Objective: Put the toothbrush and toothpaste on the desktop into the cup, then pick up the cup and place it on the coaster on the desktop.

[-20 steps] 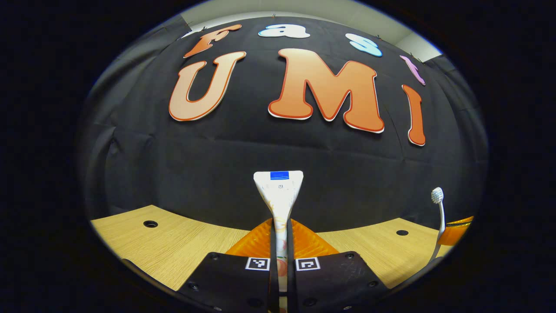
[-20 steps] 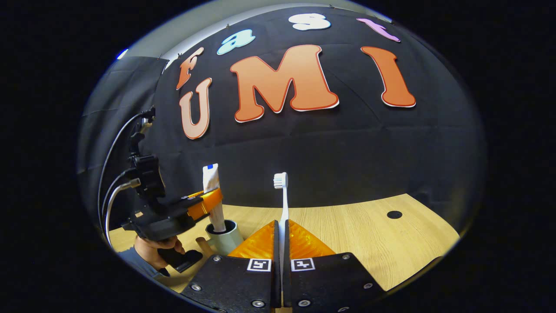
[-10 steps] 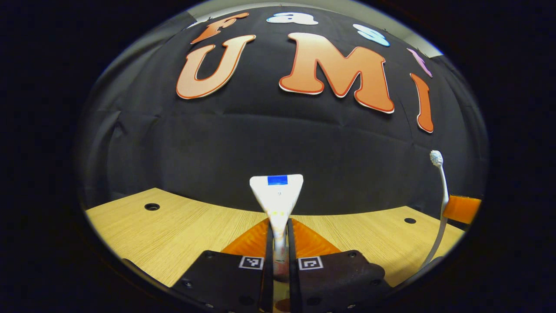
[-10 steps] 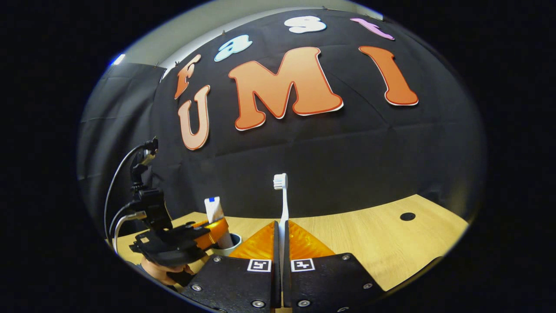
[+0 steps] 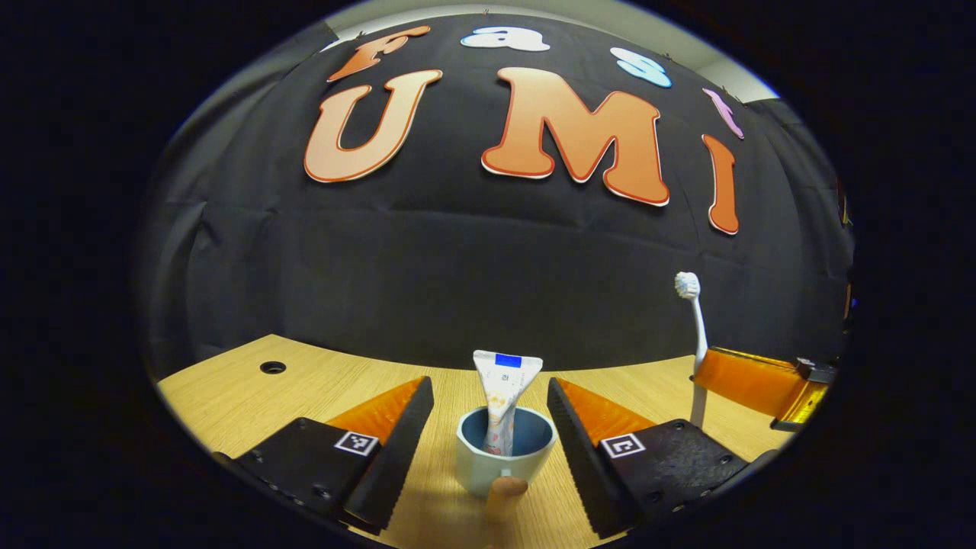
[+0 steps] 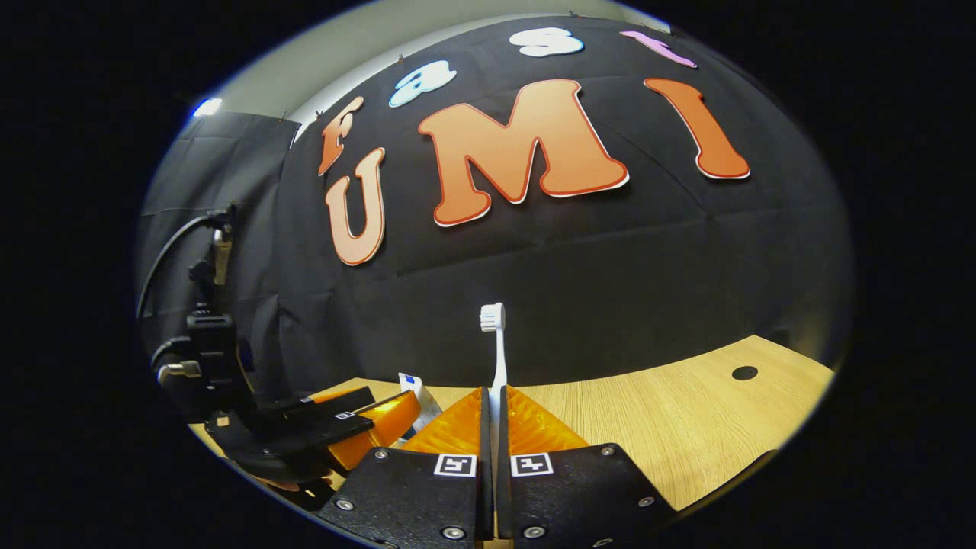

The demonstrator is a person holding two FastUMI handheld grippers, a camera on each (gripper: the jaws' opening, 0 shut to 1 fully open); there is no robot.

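Observation:
A pale blue cup (image 5: 503, 457) with a wooden handle stands on the wooden desktop (image 5: 305, 389). The white toothpaste tube (image 5: 503, 396) stands upright inside it. My left gripper (image 5: 488, 427) is open, its fingers apart on either side of the cup and not touching it. My right gripper (image 6: 494, 415) is shut on the white toothbrush (image 6: 497, 351), which stands upright with its bristled head on top. In the left gripper view that toothbrush (image 5: 694, 335) and the right gripper (image 5: 751, 381) show to the right of the cup. In the right gripper view the toothpaste tube (image 6: 418, 393) peeks out behind the left gripper (image 6: 335, 427).
Round cable holes (image 5: 272, 367) (image 6: 744, 373) sit in the desktop near its back edge. The black cloth wall closes the back. Cables (image 6: 175, 244) rise from the left gripper's body at the left of the right gripper view.
My left gripper has opened and let go of the toothpaste, which now stands in the cup. The right gripper with the toothbrush has drawn closer to the cup.

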